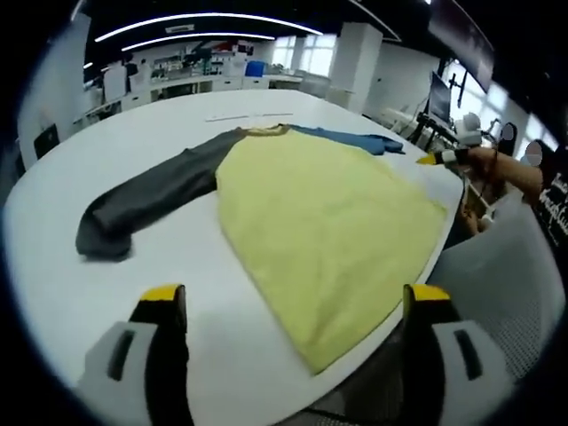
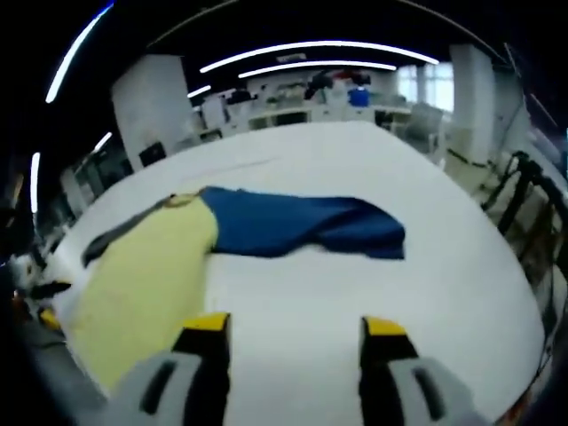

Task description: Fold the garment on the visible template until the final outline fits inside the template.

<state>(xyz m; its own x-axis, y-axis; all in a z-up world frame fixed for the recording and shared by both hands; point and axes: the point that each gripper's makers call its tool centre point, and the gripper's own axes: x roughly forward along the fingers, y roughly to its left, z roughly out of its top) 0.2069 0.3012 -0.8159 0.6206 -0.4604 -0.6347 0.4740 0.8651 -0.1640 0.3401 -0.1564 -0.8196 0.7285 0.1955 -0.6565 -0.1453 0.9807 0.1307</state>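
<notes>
A long-sleeved shirt lies flat on the white table (image 1: 177, 106). Its yellow body (image 1: 319, 231) spreads across the middle of the left gripper view, with a dark grey sleeve (image 1: 142, 200) stretched to the left and a blue sleeve (image 1: 355, 138) at the far side. My left gripper (image 1: 293, 311) stands open over the near table edge, just short of the yellow hem. In the right gripper view the blue sleeve (image 2: 302, 224) lies folded on the table (image 2: 426, 293), the yellow body (image 2: 146, 275) to its left. My right gripper (image 2: 293, 333) is open above bare table, near the blue sleeve.
The other gripper's yellow tip (image 1: 435, 158) and a person's hand (image 1: 506, 169) show at the right past the table edge. A grey chair back (image 1: 497, 284) stands close to the table's rim. Benches and monitors line the far room.
</notes>
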